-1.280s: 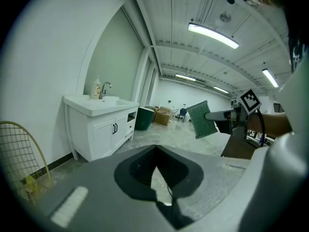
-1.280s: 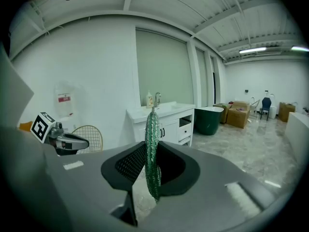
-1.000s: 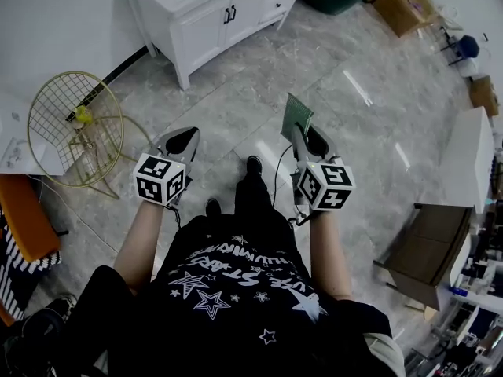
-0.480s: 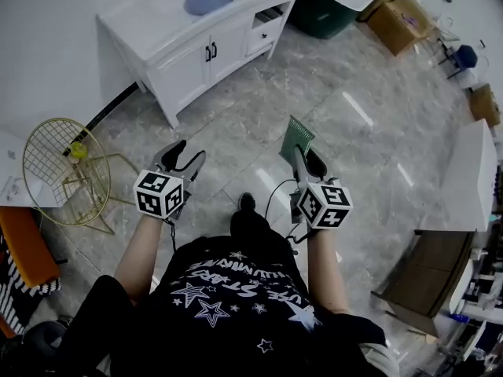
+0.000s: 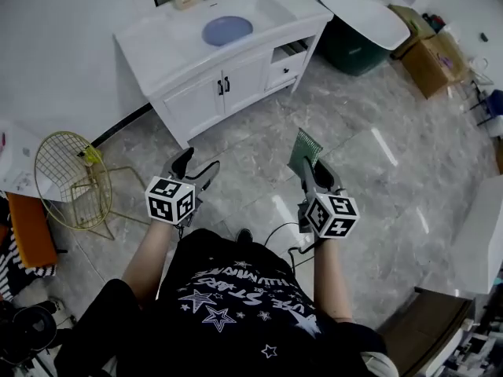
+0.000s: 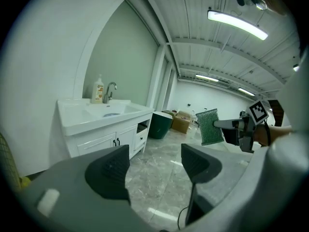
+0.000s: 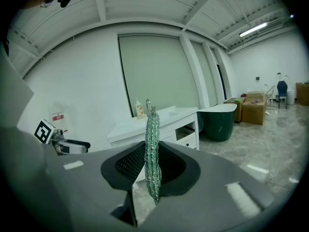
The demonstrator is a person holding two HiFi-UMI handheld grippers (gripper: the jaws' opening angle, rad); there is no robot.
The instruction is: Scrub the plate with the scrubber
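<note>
White vanity sink (image 5: 266,9) holds blue plate (image 5: 228,31); right tool (image 5: 312,166) grips scrubber (image 5: 304,147).

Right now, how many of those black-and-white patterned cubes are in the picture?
2. The left cube rides on the left tongs, open and empty; the right cube rides on the right tongs, shut on the green scrubber. None appears hidden.

Bright ceiling strip light (image 6: 237,24), fisheye edges seemingly soft.
</note>
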